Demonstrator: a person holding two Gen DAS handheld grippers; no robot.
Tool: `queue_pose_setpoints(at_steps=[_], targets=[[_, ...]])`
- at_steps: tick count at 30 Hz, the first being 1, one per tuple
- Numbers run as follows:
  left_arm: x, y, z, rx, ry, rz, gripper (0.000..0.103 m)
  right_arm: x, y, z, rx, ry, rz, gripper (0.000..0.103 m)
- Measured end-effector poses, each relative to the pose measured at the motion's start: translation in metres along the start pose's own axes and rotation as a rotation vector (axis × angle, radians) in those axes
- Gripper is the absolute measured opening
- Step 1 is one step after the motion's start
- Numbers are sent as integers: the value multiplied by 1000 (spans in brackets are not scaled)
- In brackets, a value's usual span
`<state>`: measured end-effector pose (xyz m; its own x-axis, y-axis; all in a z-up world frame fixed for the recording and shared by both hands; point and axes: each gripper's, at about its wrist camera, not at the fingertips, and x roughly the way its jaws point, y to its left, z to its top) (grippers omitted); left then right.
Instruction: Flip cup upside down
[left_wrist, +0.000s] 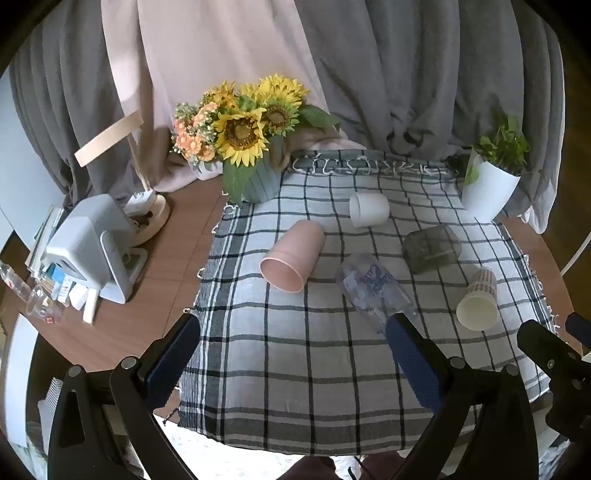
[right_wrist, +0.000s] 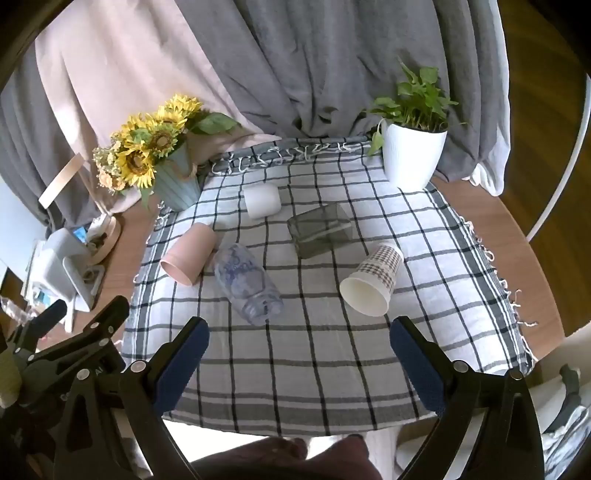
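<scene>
Left gripper (left_wrist: 293, 354): jaws spread wide, nothing between the blue pads, hovering over the near part of the checked cloth (left_wrist: 314, 387). Right gripper (right_wrist: 299, 354): likewise spread, empty, above the near edge of the same cloth, with the left gripper's black frame at the lower left of the right wrist view.

Just beyond the left gripper's right finger: a clear printed cup (left_wrist: 373, 288) on its side, mouth toward the camera, its rim partly hidden behind that finger in the left wrist view. Left of it and close by, whether touching cannot be told: a pink cup (left_wrist: 291, 256) on its side, open mouth toward the near left. Right of the clear cup, well apart: a plaid paper cup (left_wrist: 478, 299) on its side, mouth toward the camera. Beyond these: a dark translucent square cup (left_wrist: 432, 247) on its side, and farther back a white cup (left_wrist: 368, 208), also tipped over. All five lying on the cloth; none standing mouth-down.

At the far left corner of the cloth: sunflowers in a ribbed blue-grey pot (left_wrist: 251, 140). At the far right corner: a green plant in a white pot (left_wrist: 489, 184). Off the cloth, on the brown table (left_wrist: 173, 251) to the left: a pale grey device (left_wrist: 92, 243) amid small clutter. Behind everything: grey and pink drapes (left_wrist: 388, 74).
</scene>
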<state>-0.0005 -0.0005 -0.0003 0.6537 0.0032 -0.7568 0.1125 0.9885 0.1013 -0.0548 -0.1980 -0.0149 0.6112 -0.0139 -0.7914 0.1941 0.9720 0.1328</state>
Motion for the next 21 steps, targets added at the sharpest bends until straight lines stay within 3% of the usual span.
queue_pose_setpoints(at_steps=[4, 21], targets=[[5, -3, -2, 6, 19, -25, 103, 0, 0, 0, 2, -1, 3, 99], [3, -2, -2, 3, 24, -12, 103, 2, 3, 1, 0, 2, 6, 99]])
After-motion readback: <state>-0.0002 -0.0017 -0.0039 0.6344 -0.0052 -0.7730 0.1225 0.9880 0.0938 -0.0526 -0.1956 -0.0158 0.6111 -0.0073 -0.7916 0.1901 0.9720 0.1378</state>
